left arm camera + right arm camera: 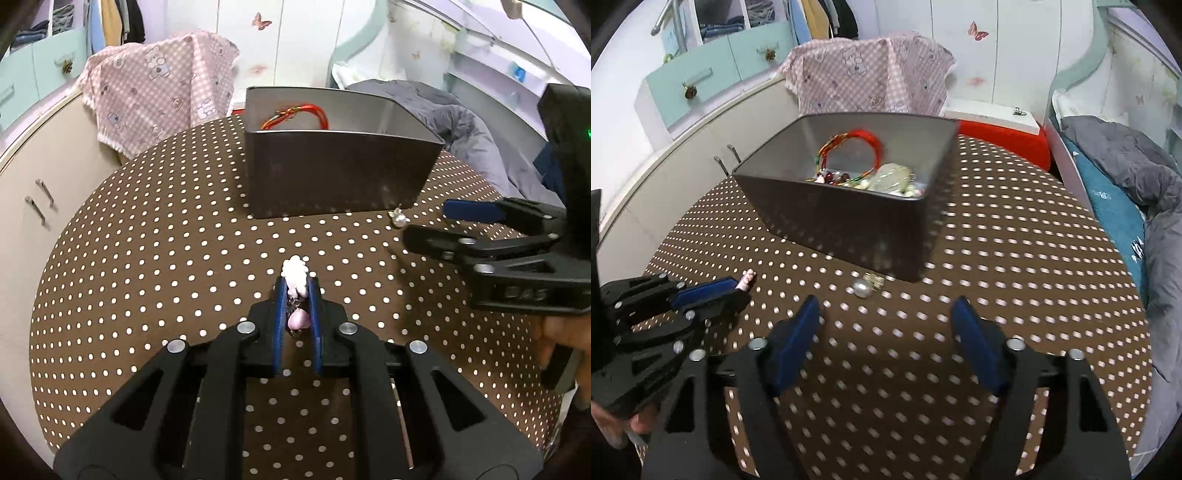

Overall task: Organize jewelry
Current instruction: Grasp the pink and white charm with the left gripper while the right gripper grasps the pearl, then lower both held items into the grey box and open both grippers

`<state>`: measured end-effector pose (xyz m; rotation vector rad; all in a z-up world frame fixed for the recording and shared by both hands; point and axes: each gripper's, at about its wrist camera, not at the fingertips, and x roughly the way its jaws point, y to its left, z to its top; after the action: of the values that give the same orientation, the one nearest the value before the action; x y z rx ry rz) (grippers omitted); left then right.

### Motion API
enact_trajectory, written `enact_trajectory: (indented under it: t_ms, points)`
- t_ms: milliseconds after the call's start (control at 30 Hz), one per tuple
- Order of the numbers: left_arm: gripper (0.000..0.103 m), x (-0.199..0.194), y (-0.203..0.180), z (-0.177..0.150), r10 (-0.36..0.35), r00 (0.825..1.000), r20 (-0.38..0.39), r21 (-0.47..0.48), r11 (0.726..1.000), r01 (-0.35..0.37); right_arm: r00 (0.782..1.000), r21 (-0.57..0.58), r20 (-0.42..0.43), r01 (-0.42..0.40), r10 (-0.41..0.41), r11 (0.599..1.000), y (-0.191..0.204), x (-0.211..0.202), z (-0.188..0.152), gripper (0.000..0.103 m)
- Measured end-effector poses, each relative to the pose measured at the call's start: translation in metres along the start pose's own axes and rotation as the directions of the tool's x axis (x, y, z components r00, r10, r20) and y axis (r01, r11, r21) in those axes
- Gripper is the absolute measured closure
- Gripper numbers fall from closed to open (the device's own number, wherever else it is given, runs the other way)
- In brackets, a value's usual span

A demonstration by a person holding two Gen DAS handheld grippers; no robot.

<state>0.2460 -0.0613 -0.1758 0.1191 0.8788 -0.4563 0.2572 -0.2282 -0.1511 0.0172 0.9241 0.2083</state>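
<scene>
Your left gripper (297,286) is clamped on the pink charm (295,282), so it can be lifted toward the metal box (343,173). Your right gripper (886,314) is spread wide near the pearl earring (862,288), which lies just beside the box, ready to straddle it.

Black left gripper (297,295) (silver screws), blue-padded jaws.

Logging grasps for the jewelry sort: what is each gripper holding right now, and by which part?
The left gripper is shut on a pale pink beaded charm, pinched mid-length; its white bead cluster pokes past the fingertips. The right gripper is open, holding nothing.
</scene>
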Motion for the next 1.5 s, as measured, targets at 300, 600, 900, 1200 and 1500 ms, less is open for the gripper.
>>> enact_trajectory:
  t_ms: [300, 600, 900, 1200, 1500]
  points:
    - [0.076, 0.006, 0.003, 0.005, -0.023, 1.000, -0.004, 0.022, 0.999, 0.023, 0.997, -0.033, 0.015, 0.082, -0.082, 0.996, 0.012, 0.009, 0.000, 0.094]
    - [0.091, -0.007, 0.002, -0.001, -0.073, 0.997, 0.037, 0.015, 0.997, 0.072, 0.999, -0.032, 0.044, 0.004, -0.002, 0.999, 0.002, -0.019, -0.018, 0.094]
    - [0.091, -0.044, 0.014, 0.001, -0.067, 0.992, 0.106, -0.020, 0.997, 0.069, 0.987, -0.071, 0.130, -0.086, 0.095, 0.994, 0.004, -0.081, -0.009, 0.094]
    - [0.091, -0.090, 0.015, 0.051, -0.049, 0.973, 0.225, -0.006, 0.999, 0.052, 0.961, -0.115, 0.230, -0.129, 0.153, 0.985, 0.009, -0.131, 0.034, 0.094]
    - [0.091, -0.083, 0.017, 0.116, -0.108, 0.966, 0.235, -0.011, 0.993, 0.113, 0.955, -0.101, 0.242, -0.150, 0.170, 0.984, 0.005, -0.127, 0.092, 0.094]
